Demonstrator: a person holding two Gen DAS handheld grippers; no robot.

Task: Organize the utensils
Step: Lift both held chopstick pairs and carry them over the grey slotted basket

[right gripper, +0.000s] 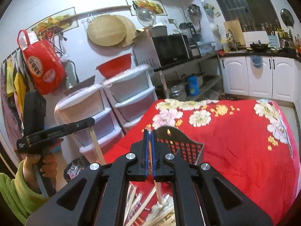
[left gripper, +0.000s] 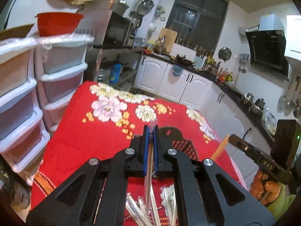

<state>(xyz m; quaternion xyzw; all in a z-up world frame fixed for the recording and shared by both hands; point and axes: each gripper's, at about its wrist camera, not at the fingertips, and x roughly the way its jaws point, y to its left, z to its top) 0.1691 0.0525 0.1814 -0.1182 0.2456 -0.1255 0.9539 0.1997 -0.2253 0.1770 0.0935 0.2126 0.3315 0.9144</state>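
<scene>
My left gripper (left gripper: 151, 130) is shut on a pair of chopsticks in a clear wrapper (left gripper: 149, 162), held above the red floral tablecloth (left gripper: 84, 135). My right gripper (right gripper: 149, 132) is shut on another wrapped chopstick pair (right gripper: 151, 154). A black lattice utensil holder (right gripper: 180, 146) lies on the cloth just beyond both grippers; it also shows in the left wrist view (left gripper: 180, 141). Several more wrapped chopsticks (right gripper: 148, 207) lie in a loose pile under the grippers, also seen in the left wrist view (left gripper: 143, 211). Each view shows the other gripper at its edge.
White plastic drawer towers (left gripper: 28, 86) stand left of the table, a red basin (left gripper: 58, 23) on top. Kitchen counter and white cabinets (left gripper: 178, 81) run behind. A microwave (right gripper: 171, 48) sits on a shelf. The table's far edge drops off toward the cabinets.
</scene>
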